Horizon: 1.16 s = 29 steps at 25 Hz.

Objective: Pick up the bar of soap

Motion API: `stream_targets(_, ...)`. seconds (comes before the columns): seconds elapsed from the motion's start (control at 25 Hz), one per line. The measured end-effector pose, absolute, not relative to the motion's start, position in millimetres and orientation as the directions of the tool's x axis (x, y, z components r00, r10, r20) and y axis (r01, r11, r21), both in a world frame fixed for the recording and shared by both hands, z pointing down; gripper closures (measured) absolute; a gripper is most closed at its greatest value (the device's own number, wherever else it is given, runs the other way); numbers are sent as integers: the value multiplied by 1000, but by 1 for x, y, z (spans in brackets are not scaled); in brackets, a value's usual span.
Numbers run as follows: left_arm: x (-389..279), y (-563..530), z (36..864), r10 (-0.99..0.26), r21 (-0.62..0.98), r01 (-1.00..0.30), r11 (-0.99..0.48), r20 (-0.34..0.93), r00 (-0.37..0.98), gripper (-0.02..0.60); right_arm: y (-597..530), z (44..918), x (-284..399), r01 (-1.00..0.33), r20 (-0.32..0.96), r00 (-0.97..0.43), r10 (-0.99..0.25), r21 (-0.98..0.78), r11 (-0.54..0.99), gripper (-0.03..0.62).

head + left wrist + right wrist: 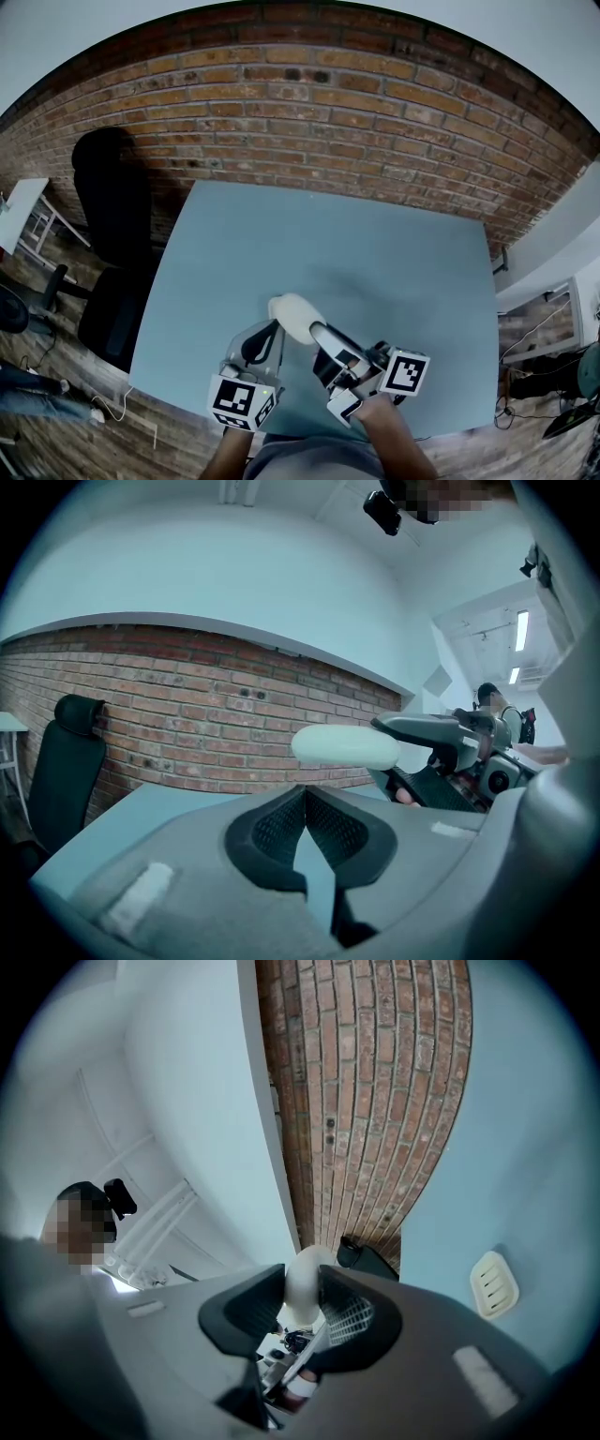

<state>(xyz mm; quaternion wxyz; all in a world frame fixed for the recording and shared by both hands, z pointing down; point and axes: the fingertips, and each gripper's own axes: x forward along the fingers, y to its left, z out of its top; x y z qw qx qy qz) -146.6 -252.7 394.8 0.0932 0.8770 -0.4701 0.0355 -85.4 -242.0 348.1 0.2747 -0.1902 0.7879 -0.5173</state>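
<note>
Soap [293, 316] between right gripper [303, 1290] jaws

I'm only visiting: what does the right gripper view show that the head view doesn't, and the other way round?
Only the right gripper view shows a pale ridged soap dish lying on the table, and light strips overhead. Only the head view shows the wooden floor and the marker cubes on the grippers. Both show the white bar of soap clamped between the jaws of the right gripper, the blue table and the brick wall behind it.
</note>
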Motion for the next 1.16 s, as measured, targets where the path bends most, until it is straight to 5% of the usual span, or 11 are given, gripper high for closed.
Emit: stream_targets(1.16,-146,-245,383,-822,122,-832,-542,132,555,578,-232,340,-86,28,-273,-775,-571,-916,399,479)
